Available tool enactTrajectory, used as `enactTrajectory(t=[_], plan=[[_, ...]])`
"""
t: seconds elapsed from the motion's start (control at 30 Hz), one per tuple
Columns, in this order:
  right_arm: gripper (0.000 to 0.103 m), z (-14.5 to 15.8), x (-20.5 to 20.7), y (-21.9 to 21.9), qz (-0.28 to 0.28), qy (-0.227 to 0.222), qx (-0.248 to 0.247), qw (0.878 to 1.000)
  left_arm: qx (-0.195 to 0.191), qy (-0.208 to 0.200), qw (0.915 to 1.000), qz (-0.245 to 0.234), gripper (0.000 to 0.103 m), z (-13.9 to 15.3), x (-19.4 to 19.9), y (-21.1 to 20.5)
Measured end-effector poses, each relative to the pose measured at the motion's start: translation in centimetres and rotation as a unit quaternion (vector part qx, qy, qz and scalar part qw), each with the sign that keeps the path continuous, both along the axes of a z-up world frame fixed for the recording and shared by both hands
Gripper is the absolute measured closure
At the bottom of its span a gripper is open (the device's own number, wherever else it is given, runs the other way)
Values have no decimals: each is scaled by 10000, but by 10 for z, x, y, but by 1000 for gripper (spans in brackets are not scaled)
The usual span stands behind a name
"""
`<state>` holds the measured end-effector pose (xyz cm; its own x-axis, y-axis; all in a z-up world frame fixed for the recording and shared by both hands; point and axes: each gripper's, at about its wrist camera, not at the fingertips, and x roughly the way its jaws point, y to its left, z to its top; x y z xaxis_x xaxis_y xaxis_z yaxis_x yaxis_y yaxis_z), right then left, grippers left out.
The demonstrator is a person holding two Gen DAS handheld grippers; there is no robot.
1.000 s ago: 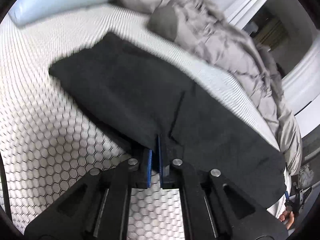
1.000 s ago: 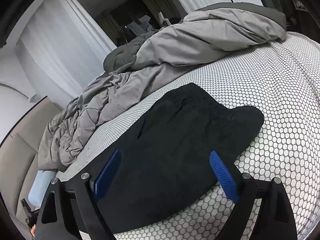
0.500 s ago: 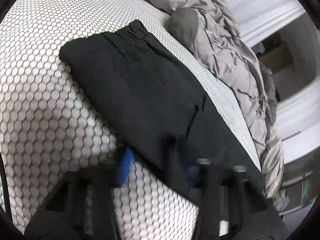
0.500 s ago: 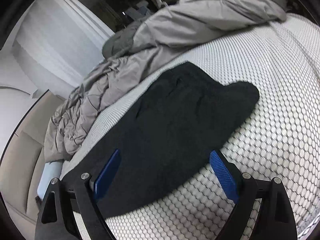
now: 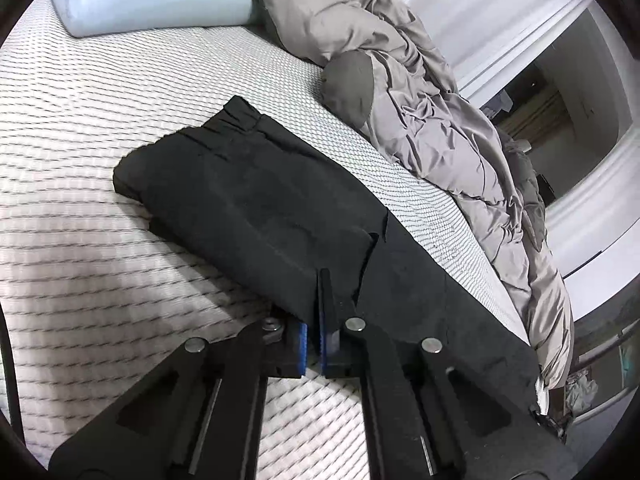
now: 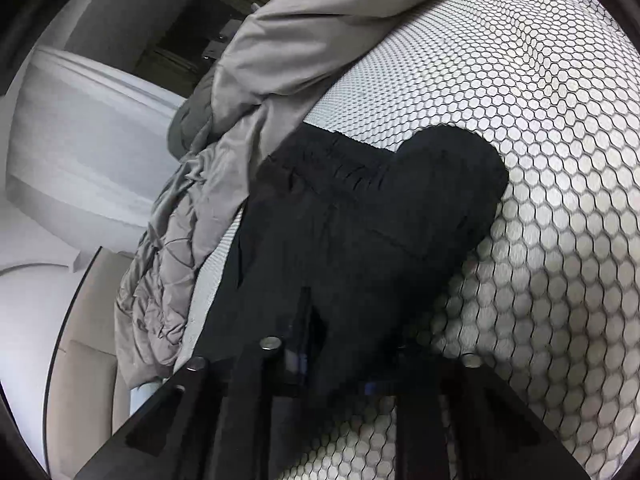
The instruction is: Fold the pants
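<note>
Lying lengthwise across the middle of the frame on the honeycomb-patterned bed point(image 5: 80, 280), the black pants point(image 5: 260, 208) appear already doubled leg over leg. The left tool point(image 5: 314, 344) is pinched narrow on the near fabric edge; the right tool point(image 6: 332, 364) has just closed, cloth bunched between its pads. Folding end to end apparently remains.

black pants point(image 5: 256, 200) lie folded on the bed.
</note>
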<state>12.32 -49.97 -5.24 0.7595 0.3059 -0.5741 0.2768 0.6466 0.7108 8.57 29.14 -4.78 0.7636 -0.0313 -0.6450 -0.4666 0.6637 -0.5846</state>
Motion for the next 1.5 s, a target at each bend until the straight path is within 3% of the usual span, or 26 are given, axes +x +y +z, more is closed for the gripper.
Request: enactTrajectory(t=[0.13, 0.17, 0.23, 0.27, 0.3, 0.37, 0.43, 0.53, 0.57, 0.63, 0.67, 0.8, 0.9, 0.97, 1.03, 1.07, 1.1, 1.2, 1.3, 1.4, 1.43, 1.5], plan=[[93, 21, -46, 12, 187, -155, -201, 9995, 382, 369, 9982, -263, 99, -4, -15, 5], [87, 22, -56, 14, 166, -130, -347, 9992, 465, 540, 9969, -324, 98, -9, -12, 4], [58, 15, -63, 22, 30, 315, -917, 9953, 453, 685, 9961, -312, 95, -14, -11, 5], [58, 12, -64, 21, 44, 488, -1166, 9920, 449, 705, 9961, -271, 93, -11, -11, 6], [58, 14, -65, 20, 75, 423, -1163, 9923, 549, 706, 9958, -192, 87, -5, -13, 5], [37, 31, -73, 19, -50, 350, -1369, 9900, 966, 620, 9934, -10, 68, 14, -22, -1], [28, 59, -90, 22, -384, 21, -1982, 9794, 1249, 442, 9910, 194, 30, 31, -33, -13], [25, 91, -105, 35, -306, -485, -2455, 9677, 1440, -61, 9895, 40, 19, 53, -39, -45], [17, 98, -105, 44, -124, -588, -2506, 9662, 1489, -185, 9884, -212, 17, 57, -34, -60], [9, 104, -95, 67, 317, -696, -2548, 9640, 1606, -398, 9826, -841, 0, 61, -19, -97], [7, 104, -89, 83, 632, -722, -2595, 9610, 1658, -465, 9796, -1039, 1, 61, -12, -112], [2, 88, -50, 161, 1704, -433, -3095, 9345, 1829, -530, 9612, -1998, 1, 50, 22, -190], [2, 70, -27, 214, 2470, -209, -3340, 9094, 1891, -340, 9285, -3176, 1, 30, 45, -253], [2, 53, -17, 250, 3059, -73, -3470, 8865, 2033, -17, 9114, -3577, 1, 11, 52, -286], [2, 32, -13, 277, 3444, 56, -3912, 8534, 2297, 538, 8909, -3881, 1, -8, 59, -309], [3, 24, -13, 284, 3536, 111, -4200, 8357, 2419, 591, 8858, -3917, 1, -10, 55, -314], [3, 22, -14, 283, 3586, 103, -4256, 8308, 2435, 569, 8845, -3937, 1, -10, 52, -318], [2, 25, -14, 247, 3243, 320, -4417, 8359, 2341, 581, 8887, -3900, 1, -7, 44, -307], [2, 26, -12, 170, 2082, 818, -4881, 8436, 2248, 540, 8924, -3874, 1, -11, 37, -287], [3, 29, -14, 104, 1012, 1146, -4662, 8713, 2196, 515, 8966, -3812, 1, -10, 40, -282], [2, 32, -17, 101, 944, 1101, -4645, 8736, 2115, 460, 8999, -3785, 1, -7, 38, -279], [2, 42, -25, 107, 879, 975, -4833, 8656, 1917, 249, 9069, -3744, 1, 2, 41, -272]])
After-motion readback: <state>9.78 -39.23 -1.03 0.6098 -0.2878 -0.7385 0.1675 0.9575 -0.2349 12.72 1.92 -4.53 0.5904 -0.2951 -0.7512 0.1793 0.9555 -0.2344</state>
